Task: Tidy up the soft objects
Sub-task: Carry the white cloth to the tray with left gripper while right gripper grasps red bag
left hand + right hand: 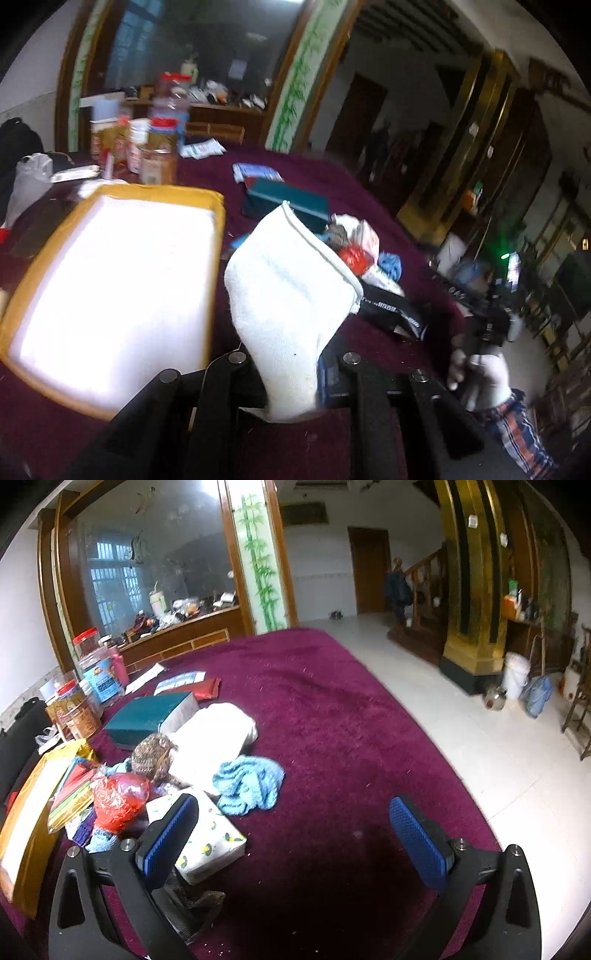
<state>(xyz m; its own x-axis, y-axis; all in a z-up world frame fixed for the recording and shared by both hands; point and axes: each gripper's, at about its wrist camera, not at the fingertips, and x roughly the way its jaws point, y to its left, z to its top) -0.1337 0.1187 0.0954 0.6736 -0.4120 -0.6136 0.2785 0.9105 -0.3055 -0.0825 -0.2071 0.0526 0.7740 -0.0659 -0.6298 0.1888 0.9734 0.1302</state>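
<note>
Only the left cam shows the white towel (291, 295): it's pinched in the left gripper (291, 384), sticking up over the maroon cloth (369, 343) near the front edge, beside the yellow tray (218, 206). Folded, terry, piped hem, bit grubby. The right cam shows the pile instead: blue knit (247, 782), another white towel (214, 734), red bag (118, 801). Right gripper (295, 834) is spread wide w/ nothing in it. Left cam is blurry; the left pads are mostly hidden by towel.

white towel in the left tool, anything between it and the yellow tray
Nothing visible does. The white towel hangs clamped in the left tool, and the yellow tray lies right beside it, with only bare maroon cloth between.
</note>
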